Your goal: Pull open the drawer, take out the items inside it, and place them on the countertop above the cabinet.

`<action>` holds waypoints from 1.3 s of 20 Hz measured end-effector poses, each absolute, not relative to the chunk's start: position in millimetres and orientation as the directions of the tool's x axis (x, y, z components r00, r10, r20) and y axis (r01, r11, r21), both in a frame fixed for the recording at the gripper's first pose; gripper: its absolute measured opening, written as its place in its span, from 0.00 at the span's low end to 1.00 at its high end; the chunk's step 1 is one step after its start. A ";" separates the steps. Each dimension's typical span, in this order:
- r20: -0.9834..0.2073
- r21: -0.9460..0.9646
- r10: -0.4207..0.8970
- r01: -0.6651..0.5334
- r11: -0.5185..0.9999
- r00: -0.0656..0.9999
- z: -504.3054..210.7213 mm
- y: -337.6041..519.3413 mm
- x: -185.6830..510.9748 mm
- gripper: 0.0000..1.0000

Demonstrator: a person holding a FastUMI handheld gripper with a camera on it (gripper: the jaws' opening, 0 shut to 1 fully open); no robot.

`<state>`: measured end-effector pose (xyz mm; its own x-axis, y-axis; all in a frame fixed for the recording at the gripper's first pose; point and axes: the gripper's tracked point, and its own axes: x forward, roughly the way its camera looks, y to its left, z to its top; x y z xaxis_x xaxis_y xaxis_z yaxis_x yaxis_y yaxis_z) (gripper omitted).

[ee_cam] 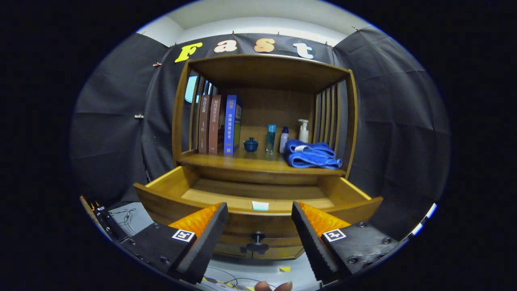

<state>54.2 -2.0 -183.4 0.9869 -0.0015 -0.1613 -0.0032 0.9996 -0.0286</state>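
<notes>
Camera rides claw (258, 226), faces open drawer (258, 204) closely, slightly above.

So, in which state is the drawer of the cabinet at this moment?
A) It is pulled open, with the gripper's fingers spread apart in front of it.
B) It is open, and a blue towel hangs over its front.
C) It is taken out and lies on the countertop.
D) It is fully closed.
A: the drawer stands pulled out below the countertop, and the gripper is open just before its front, holding nothing.
</notes>
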 end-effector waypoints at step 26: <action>-0.973 0.016 0.023 -0.030 0.999 0.232 -363.9 -2.0 177.1 0.88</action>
